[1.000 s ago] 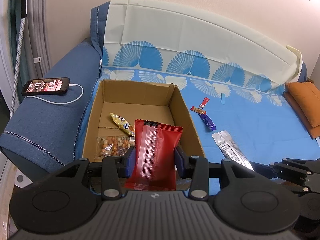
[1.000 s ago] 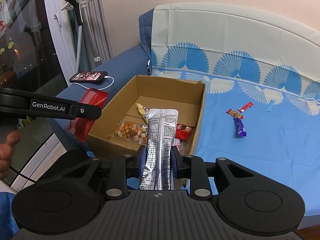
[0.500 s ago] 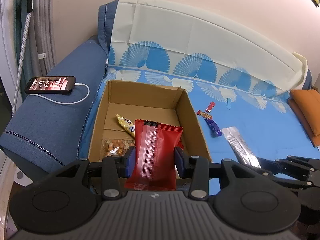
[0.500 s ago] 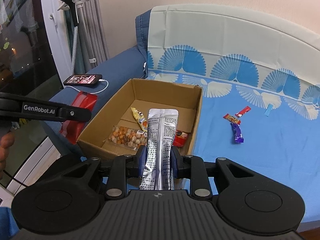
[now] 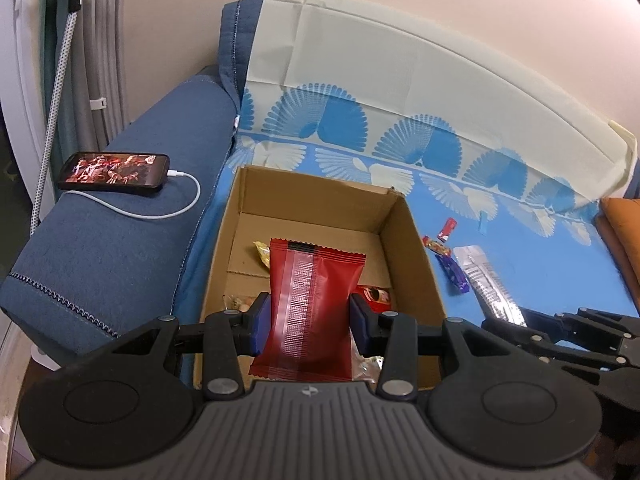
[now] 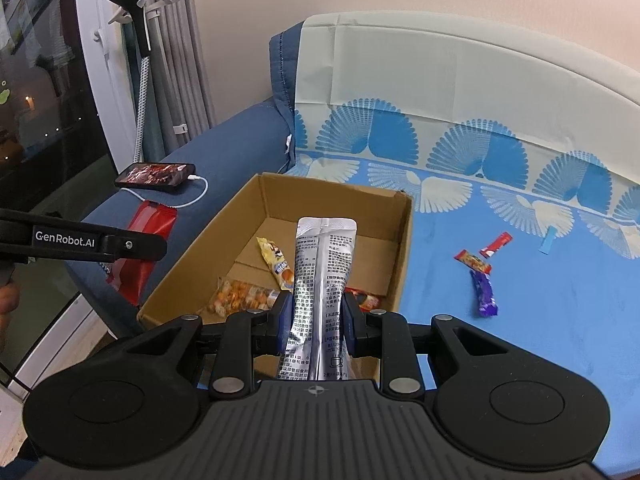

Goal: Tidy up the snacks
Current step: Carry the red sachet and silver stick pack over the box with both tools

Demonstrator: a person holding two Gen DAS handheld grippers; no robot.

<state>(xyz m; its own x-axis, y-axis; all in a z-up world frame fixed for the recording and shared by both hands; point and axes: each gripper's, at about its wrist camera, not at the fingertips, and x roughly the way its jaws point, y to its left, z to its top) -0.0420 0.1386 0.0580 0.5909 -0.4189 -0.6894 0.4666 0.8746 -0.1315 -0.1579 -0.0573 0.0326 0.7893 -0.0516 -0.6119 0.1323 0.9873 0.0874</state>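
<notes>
The cardboard box (image 5: 416, 240) on the blue sofa now looms closer than a second ago. The left gripper (image 5: 311, 318), clamped on a red packet (image 5: 312, 300), and the right gripper (image 6: 316, 316), clamped on a silver sachet (image 6: 320, 280), have both advanced toward it. Dropping them in looks next; small candies (image 6: 478, 276) remain on the sofa.

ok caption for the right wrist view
Right gripper holds a silver packet upright over the cardboard box of snacks.

Even, warm indoor light, soft shadows, sharp focus, strong fisheye bending and dark corners at the edges.
</notes>
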